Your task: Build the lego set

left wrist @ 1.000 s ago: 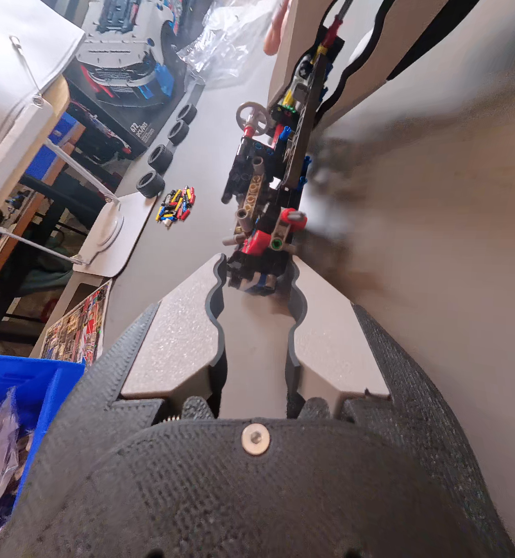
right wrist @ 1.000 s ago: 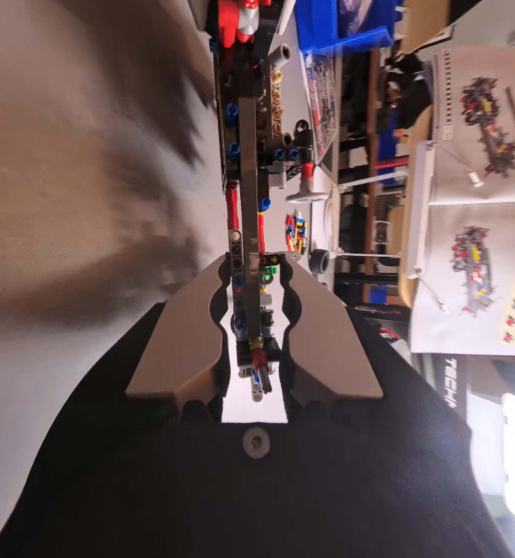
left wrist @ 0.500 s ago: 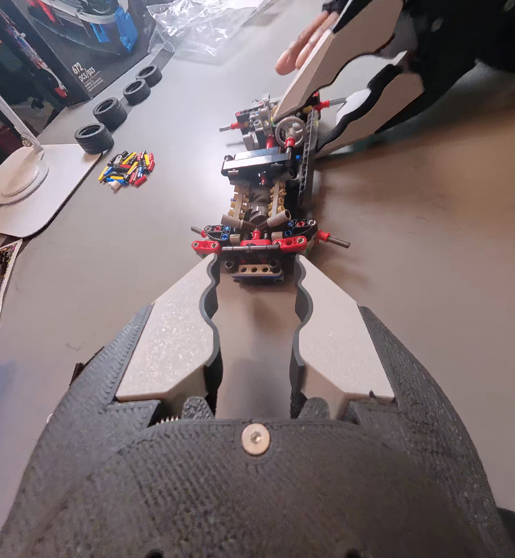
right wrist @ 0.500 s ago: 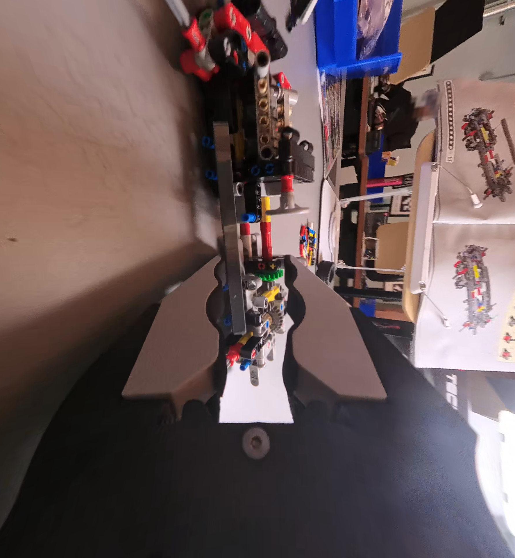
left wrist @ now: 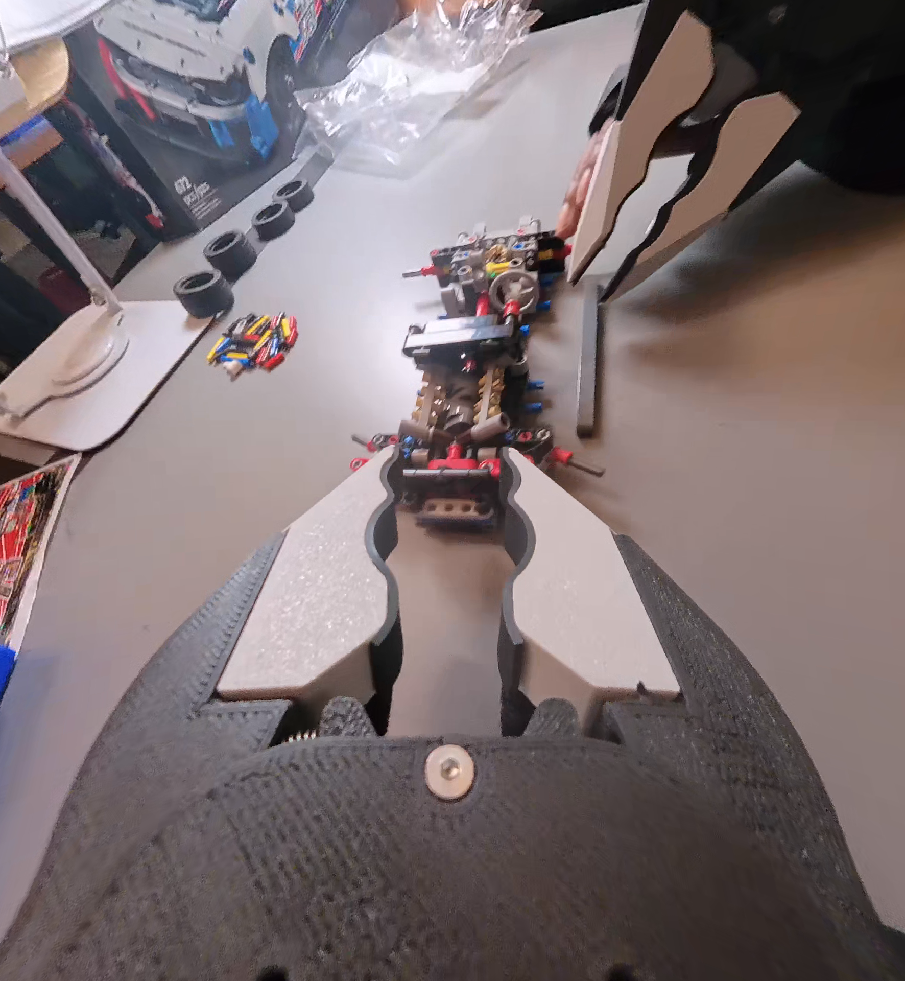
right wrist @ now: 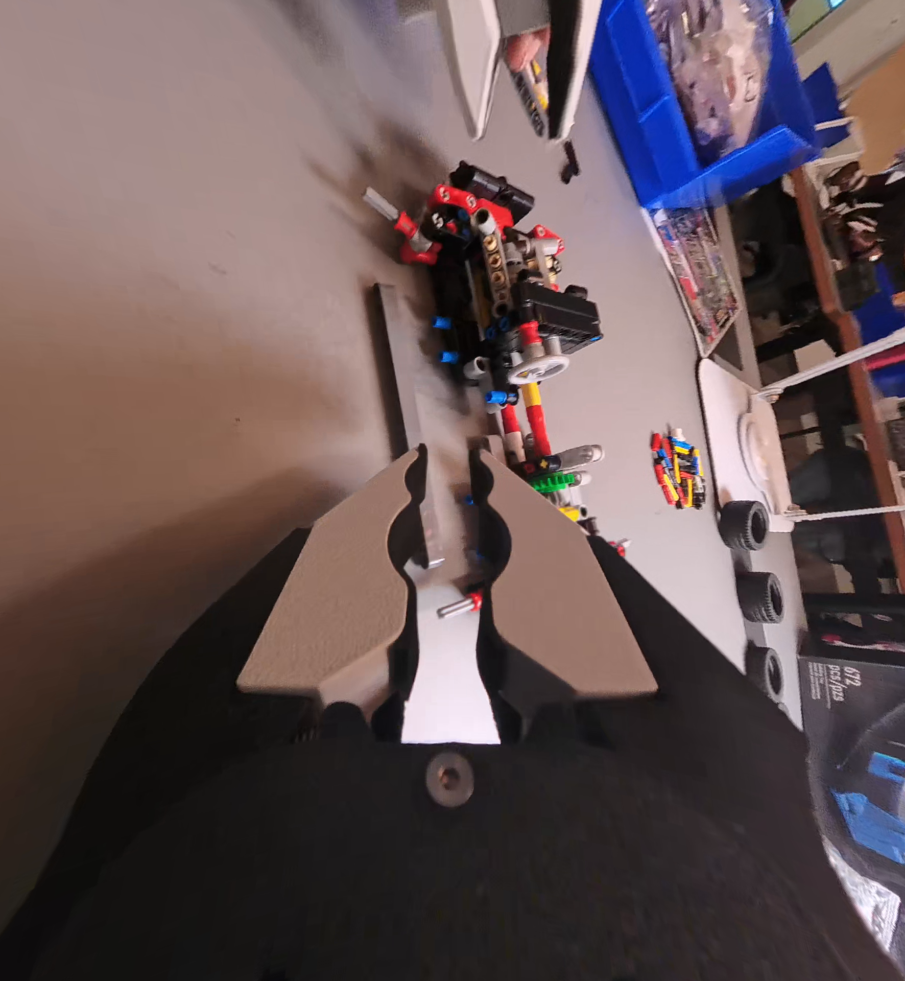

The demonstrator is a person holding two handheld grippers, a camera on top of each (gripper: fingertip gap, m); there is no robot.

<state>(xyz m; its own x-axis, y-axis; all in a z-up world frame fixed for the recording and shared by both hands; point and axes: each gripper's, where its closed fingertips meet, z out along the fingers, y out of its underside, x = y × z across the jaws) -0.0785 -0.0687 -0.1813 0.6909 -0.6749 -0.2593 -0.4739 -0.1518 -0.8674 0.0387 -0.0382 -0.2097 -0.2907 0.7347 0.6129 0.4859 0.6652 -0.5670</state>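
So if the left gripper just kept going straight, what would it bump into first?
Probably the lego chassis: the left gripper is open with the model's near end just between its fingertips. How close is hard to judge.

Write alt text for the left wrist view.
The left gripper has its two grey fingers around the near end of a partly built lego car chassis lying on a grey table. A long grey beam lies beside the chassis, and the right gripper hovers at its far end.
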